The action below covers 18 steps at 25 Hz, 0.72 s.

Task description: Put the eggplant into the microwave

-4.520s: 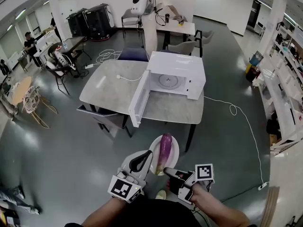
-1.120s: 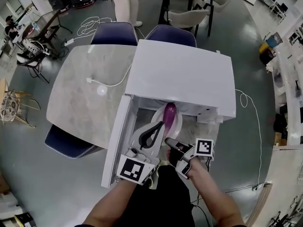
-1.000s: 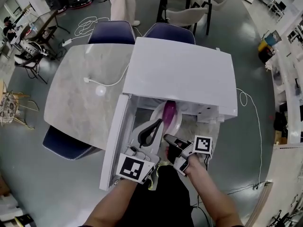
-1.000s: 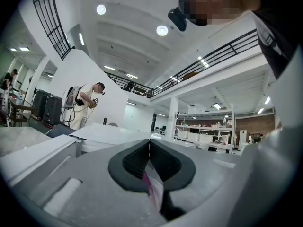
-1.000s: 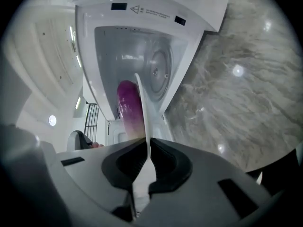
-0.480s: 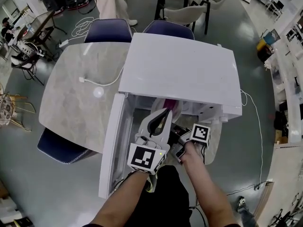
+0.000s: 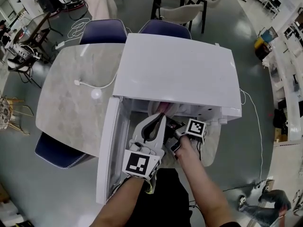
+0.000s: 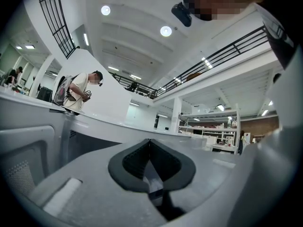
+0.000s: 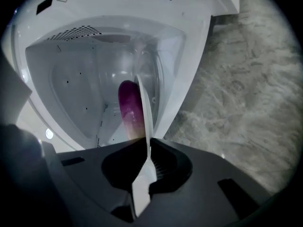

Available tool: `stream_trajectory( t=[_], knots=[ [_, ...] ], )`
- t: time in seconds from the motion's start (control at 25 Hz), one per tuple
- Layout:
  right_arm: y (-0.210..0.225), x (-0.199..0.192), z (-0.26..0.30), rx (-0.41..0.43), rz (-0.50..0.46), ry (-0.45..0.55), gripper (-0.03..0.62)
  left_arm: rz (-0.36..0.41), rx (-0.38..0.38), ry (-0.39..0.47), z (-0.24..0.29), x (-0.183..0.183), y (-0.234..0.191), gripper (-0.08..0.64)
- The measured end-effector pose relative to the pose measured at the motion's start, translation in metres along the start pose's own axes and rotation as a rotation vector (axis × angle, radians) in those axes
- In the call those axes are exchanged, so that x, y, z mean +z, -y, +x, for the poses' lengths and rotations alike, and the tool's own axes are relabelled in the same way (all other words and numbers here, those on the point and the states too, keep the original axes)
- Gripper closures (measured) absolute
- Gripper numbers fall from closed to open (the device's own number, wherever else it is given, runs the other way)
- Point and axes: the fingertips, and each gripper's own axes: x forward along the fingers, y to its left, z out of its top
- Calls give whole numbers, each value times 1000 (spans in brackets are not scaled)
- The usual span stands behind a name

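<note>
Eggplant on plate just beyond right gripper jaws, at microwave opening

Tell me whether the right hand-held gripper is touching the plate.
Touching. The right gripper view shows the right hand-held gripper clamped on the rim of the plate.

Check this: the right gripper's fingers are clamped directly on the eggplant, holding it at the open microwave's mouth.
One thing is wrong: the right gripper is clamped on the white plate at its rim, not on the eggplant, which lies on that plate. The right gripper view shows this. The open microwave and its mouth are right.
</note>
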Motion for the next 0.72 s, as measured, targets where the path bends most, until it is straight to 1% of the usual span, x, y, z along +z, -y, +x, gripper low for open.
stream_trajectory(
  t=[0.2,0.32,0.52,0.56,0.6,0.64,0.72],
  knots=[
    [0,7,11,-14,6,25,569,-4,-1,6,1,1,-3,551],
    [0,11,16,-7,9,43,569,-7,0,12,1,1,-4,551],
    [-5,12,20,-6,-29,49,567,-11,11,7,-2,-1,-9,551],
    [-6,11,20,-4,-32,46,557,-13,14,6,-2,-1,-10,551],
    [-7,10,19,-1,-31,44,521,-15,16,6,-3,-1,-11,551],
    [-7,9,18,1,-31,43,498,-16,18,6,-3,-1,-11,551],
    [-6,8,16,-3,-32,39,475,-18,19,5,-4,0,-11,551]
  ],
)
